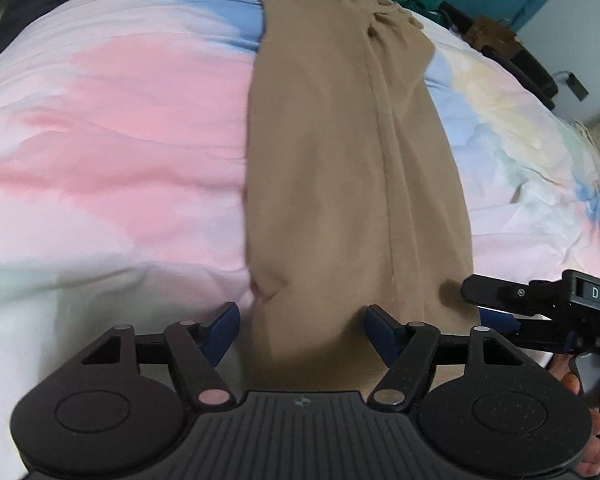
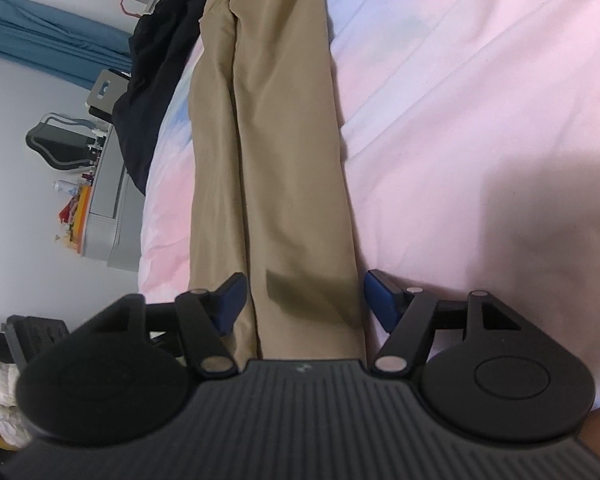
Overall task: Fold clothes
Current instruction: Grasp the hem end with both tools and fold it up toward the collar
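Note:
Tan trousers (image 1: 340, 152) lie lengthwise on the bed, legs stacked, waistband at the far end. They also show in the right wrist view (image 2: 276, 152). My left gripper (image 1: 302, 330) is open, its blue pads either side of the near hem end, just above the cloth. My right gripper (image 2: 304, 302) is open too, its jaws straddling the trouser leg near the hem. The right gripper also shows in the left wrist view (image 1: 540, 300), at the trousers' right edge.
The bed has a pastel pink, blue and white cover (image 1: 120, 140). A dark garment (image 2: 156, 80) lies on the bed beyond the trousers. A grey cabinet (image 2: 108, 216) with clutter and a teal curtain (image 2: 40, 28) stand off the bed's edge.

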Motion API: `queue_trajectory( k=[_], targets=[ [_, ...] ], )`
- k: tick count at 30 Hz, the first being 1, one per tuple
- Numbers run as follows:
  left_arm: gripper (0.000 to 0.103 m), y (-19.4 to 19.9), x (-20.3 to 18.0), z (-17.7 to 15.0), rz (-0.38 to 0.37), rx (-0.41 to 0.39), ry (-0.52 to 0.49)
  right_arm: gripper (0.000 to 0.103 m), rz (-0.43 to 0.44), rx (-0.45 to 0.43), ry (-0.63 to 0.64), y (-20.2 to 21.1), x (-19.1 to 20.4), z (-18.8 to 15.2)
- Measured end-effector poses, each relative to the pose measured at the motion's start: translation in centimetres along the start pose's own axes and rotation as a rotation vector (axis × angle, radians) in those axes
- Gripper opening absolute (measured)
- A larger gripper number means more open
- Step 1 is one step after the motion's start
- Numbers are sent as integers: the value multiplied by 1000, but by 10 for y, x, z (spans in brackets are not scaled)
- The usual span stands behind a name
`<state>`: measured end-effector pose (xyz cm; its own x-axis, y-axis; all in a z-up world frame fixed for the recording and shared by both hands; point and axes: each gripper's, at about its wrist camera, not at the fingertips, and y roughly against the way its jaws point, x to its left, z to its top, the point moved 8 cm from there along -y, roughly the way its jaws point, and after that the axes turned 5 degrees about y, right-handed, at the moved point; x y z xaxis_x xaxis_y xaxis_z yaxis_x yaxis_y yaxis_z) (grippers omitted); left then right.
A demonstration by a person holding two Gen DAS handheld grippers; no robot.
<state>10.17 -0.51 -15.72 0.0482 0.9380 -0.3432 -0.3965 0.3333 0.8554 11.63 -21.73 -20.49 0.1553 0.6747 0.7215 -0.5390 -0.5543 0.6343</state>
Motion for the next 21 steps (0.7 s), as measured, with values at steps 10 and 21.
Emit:
queue_trajectory(
  k=[10,21],
  targets=[
    [73,28,41,2,-39,-39,231,68,57,48,-65,-1,-3,-9],
    [22,18,21,-14,-179,64,196,33,88,139,-108,-15,2,-25]
  ],
)
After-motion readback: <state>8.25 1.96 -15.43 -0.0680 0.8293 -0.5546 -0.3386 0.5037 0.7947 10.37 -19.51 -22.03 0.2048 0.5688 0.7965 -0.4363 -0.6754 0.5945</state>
